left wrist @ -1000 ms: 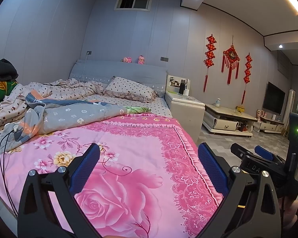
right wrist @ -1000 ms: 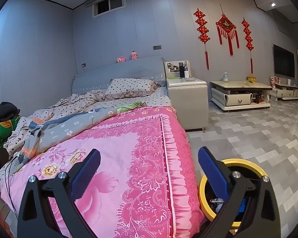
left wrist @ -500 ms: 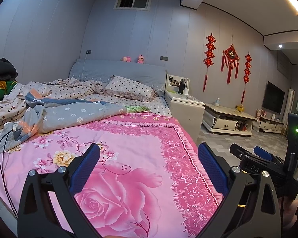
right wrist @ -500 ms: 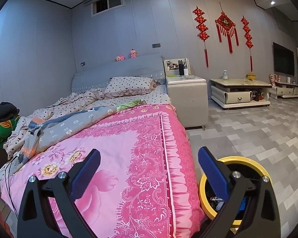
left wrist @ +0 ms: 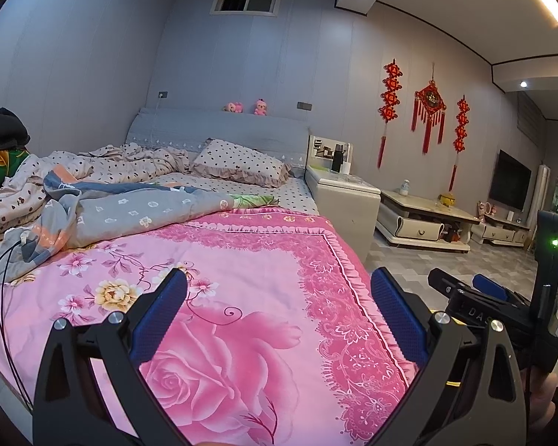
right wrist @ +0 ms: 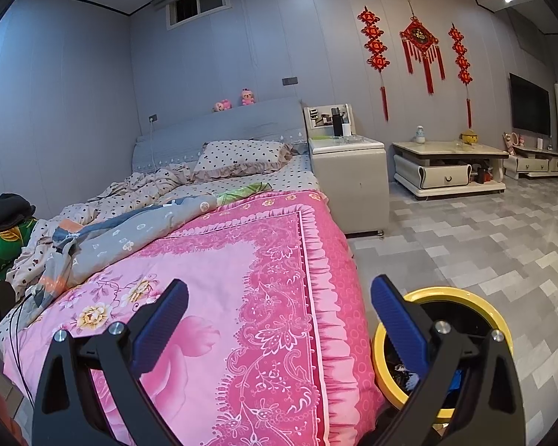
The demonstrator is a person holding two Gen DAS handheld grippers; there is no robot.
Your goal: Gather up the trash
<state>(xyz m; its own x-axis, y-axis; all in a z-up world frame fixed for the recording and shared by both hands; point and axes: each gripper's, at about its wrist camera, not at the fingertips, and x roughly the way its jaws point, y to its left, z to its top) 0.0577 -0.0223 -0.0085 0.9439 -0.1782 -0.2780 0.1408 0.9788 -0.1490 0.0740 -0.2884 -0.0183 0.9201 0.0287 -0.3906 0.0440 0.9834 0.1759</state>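
Observation:
A yellow-rimmed trash bin (right wrist: 461,295) stands on the floor by the bed's near right corner, with dark and blue scraps inside, partly hidden behind my right finger. My right gripper (right wrist: 279,301) is open and empty, above the pink blanket's (right wrist: 219,278) right edge. My left gripper (left wrist: 279,293) is open and empty, over the pink rose blanket (left wrist: 241,278). The right gripper's body (left wrist: 502,308) shows at the right in the left wrist view. No loose trash shows on the bed.
A grey quilt (left wrist: 130,212) and spotted bedding (left wrist: 130,163) lie rumpled at the bed's left. A black cable (left wrist: 3,297) hangs at the left edge. A white nightstand (right wrist: 348,182) and low table (right wrist: 450,167) stand to the right on the tiled floor (right wrist: 483,238).
Both grippers have drifted slightly; the right wrist view has shifted a little, showing more of the yellow bin. Both stay open and empty.

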